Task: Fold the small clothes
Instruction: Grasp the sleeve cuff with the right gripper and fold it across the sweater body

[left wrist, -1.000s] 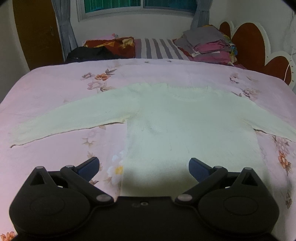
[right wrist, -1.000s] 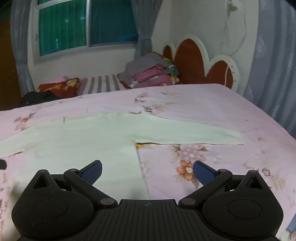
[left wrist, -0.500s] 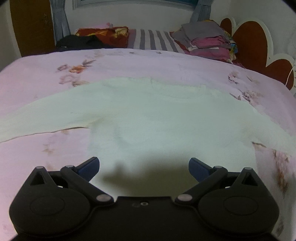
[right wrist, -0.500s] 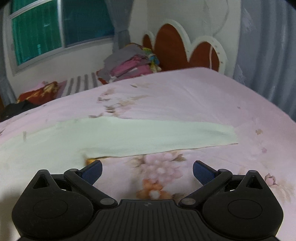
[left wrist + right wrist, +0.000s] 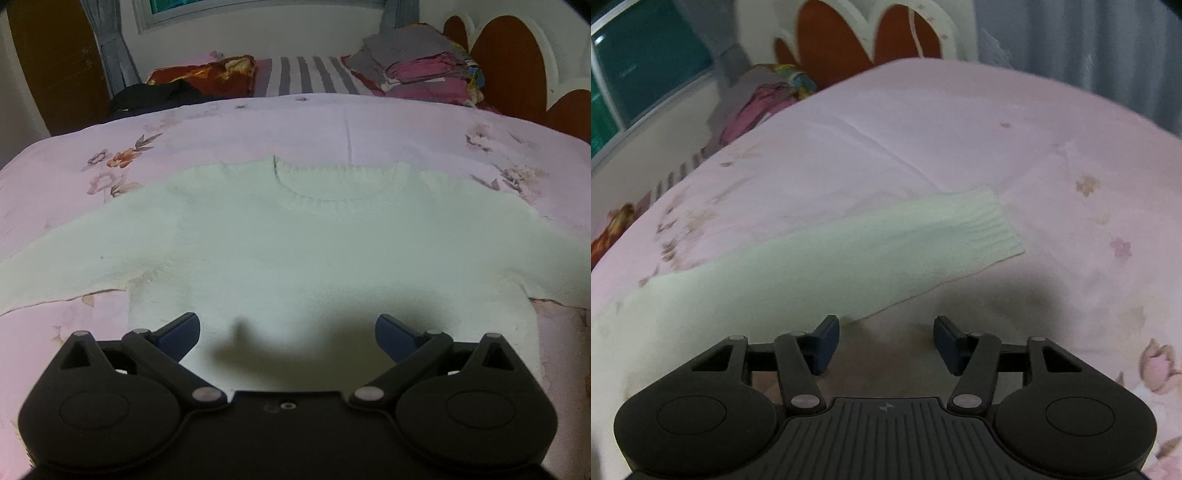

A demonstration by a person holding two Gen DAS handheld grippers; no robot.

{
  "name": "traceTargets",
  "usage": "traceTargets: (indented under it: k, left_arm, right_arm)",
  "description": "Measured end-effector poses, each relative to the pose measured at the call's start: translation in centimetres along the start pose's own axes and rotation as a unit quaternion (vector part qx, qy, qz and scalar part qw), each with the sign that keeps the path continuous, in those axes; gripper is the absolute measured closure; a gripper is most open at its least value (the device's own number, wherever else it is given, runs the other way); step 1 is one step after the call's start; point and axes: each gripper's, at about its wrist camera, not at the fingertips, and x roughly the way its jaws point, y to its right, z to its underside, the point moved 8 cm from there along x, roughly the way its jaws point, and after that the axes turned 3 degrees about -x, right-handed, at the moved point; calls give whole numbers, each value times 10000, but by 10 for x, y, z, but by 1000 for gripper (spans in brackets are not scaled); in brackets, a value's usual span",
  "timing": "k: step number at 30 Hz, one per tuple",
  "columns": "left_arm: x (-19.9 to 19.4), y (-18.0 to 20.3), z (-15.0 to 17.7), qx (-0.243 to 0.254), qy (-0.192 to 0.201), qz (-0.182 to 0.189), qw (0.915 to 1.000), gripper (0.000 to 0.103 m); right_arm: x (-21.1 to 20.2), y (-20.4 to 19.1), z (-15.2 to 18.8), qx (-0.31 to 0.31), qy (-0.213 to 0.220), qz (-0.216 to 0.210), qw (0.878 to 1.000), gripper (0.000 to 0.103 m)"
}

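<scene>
A pale cream knitted sweater [image 5: 295, 251] lies flat on the pink floral bedspread [image 5: 221, 125], neck away from me, sleeves spread to both sides. My left gripper [image 5: 287, 332] hangs open over the sweater's lower body, nothing between its blue pads. In the right wrist view the sweater's right sleeve [image 5: 831, 258] runs across the bed to its ribbed cuff [image 5: 993, 225]. My right gripper [image 5: 886, 343] hovers just below the sleeve's near edge; its jaws are closing, with only bedspread between them.
A stack of folded clothes [image 5: 424, 70] sits at the head of the bed beside a striped pillow [image 5: 306, 74] and a red patterned cushion [image 5: 207, 74]. A heart-shaped headboard [image 5: 857, 40] stands behind. Curtains [image 5: 1089, 44] hang past the bed's right side.
The left gripper came closer and lower over the sweater's body. The right gripper swung right along the sleeve toward the cuff, dropped, rolled, and its jaws narrowed from wide open.
</scene>
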Motion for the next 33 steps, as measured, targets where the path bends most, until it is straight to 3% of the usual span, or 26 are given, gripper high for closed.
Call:
traceTargets:
  k: [6, 8, 9, 12, 17, 20, 22, 28, 33]
  left_arm:
    - [8, -9, -2, -124, -58, -183, 9997, 4]
    - [8, -12, -2, -151, -100, -140, 9997, 7]
    - [8, -13, -2, -163, -115, -136, 9997, 7]
    - [7, -15, -2, -150, -136, -47, 9998, 10]
    - [-1, -17, -3, -77, -12, 203, 9998, 11]
    - [-3, -23, 0, -404, -175, 808, 9958, 9]
    - [-4, -34, 2, -694, -280, 939, 9928, 9]
    - [-12, -79, 0, -590, -4, 339, 9977, 10]
    - [-15, -115, 0, -785, 129, 383, 9961, 10]
  right_arm:
    - [12, 10, -18, 238, 294, -7, 9993, 47]
    - [15, 13, -23, 200, 416, 105, 9989, 69]
    - [16, 15, -25, 180, 466, 126, 9987, 88]
    - [13, 18, -25, 358, 559, -48, 9978, 96]
    - [-7, -1, -34, 180, 915, -291, 9952, 97]
    - [-26, -33, -40, -117, 1118, -628, 9917, 97]
    - [-40, -63, -40, -357, 1224, -906, 9877, 97]
    - [-71, -175, -18, -1062, 1268, -1760, 9704, 97]
    - [-83, -275, 27, -1564, 1029, -2379, 9531, 97]
